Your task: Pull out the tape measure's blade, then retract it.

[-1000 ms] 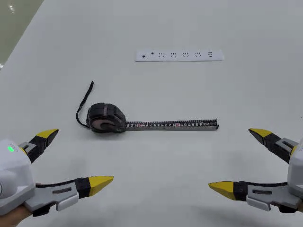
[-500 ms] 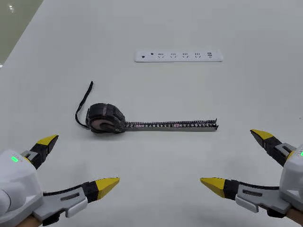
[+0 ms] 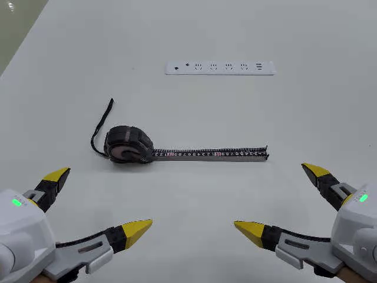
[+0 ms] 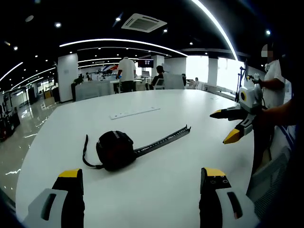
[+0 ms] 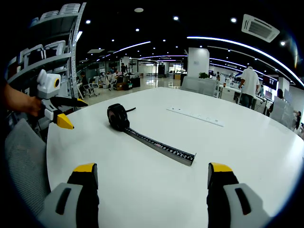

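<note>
We see a black tape measure [image 3: 129,145] lying in the middle of the white desk [image 3: 194,200]. Its blade [image 3: 212,154] is drawn out flat to the right, and the printed numbers are too small to read. Nearer us, the left gripper [image 3: 100,199] and right gripper [image 3: 278,198] hover well apart from it, jaws spread wide and grasping nothing. A white power strip [image 3: 220,68] lies beyond.

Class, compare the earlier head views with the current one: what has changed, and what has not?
The right hand-held gripper drifted slightly inward, toward the left hand-held gripper, which edged inward too. Both are open; nothing was taken hold of or let go. The tape measure, its blade out, and the power strip stayed put.
</note>
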### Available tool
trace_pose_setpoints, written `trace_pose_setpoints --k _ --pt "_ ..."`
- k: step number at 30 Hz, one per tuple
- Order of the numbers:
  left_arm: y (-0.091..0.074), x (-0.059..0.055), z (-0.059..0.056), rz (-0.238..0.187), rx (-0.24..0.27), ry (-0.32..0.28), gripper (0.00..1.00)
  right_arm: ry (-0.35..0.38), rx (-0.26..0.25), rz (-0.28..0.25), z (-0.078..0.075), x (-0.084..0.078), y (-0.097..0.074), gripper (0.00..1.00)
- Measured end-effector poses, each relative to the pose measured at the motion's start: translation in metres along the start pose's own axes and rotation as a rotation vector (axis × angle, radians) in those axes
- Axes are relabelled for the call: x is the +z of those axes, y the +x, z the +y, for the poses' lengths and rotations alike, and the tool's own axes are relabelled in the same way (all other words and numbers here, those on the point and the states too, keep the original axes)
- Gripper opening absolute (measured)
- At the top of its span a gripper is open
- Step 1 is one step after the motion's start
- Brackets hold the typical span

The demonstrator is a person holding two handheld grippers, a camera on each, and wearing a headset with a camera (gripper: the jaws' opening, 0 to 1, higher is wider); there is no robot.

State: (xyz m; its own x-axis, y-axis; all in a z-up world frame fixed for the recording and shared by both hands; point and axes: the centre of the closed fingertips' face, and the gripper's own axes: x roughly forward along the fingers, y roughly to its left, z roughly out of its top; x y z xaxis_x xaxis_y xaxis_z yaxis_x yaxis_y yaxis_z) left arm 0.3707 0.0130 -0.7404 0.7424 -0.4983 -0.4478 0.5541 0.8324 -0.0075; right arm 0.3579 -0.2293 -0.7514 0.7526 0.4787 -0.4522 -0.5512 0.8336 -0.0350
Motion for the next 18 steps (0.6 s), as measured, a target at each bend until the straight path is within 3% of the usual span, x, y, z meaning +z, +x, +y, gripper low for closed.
trace_pose_setpoints --k 18 --pt "-0.0053 0.0046 0.0044 -0.01 0.024 -0.007 1.0 0.009 0.008 0.0 0.0015 -0.0003 -0.0021 0.97"
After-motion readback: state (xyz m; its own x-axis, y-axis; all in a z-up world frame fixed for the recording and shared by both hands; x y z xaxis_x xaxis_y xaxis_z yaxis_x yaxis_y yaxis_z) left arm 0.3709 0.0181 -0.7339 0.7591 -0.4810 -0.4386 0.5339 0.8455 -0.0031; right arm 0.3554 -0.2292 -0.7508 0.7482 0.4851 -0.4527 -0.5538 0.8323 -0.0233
